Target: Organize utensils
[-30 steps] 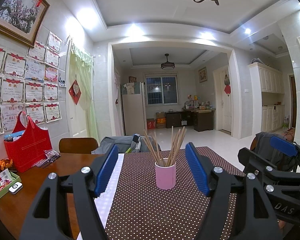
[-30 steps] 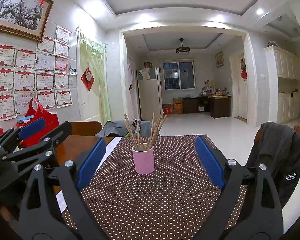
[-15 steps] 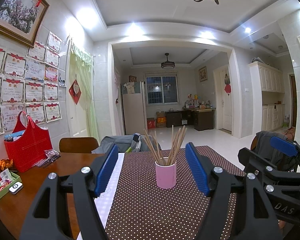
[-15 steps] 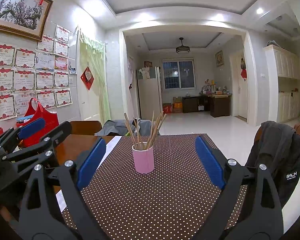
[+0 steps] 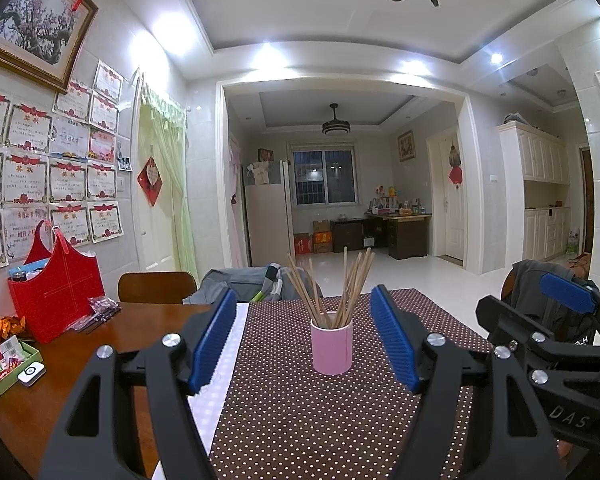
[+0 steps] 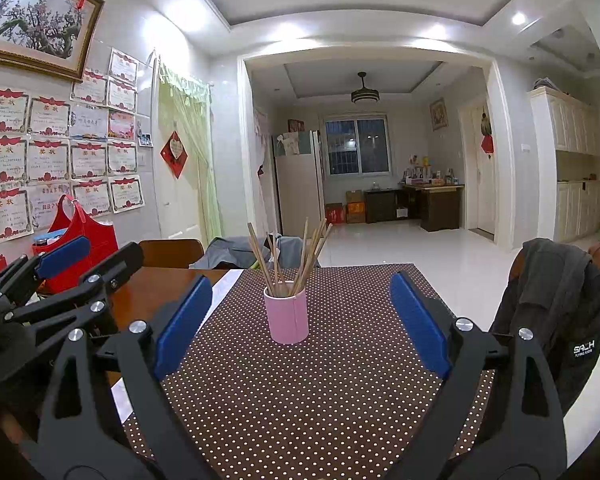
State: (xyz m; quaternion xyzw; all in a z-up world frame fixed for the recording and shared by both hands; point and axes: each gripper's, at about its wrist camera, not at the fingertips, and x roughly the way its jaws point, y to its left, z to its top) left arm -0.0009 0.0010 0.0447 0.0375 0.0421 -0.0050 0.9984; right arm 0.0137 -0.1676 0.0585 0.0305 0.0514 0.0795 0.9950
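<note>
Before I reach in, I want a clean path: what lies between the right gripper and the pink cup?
Only bare dotted cloth, in the right wrist view. The right gripper is open, and the cup of chopsticks stands ahead.

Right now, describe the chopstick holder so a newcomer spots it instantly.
Start at the brown polka-dot table runner down the wooden table. Standing upright mid-runner is a pink cup holding splayed wooden chopsticks: the only thing on the runner.

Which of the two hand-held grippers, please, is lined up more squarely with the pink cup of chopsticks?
The left hand-held gripper: the pink cup sits centred between its open fingers, whereas it sits left of centre for the right hand-held gripper.
</note>
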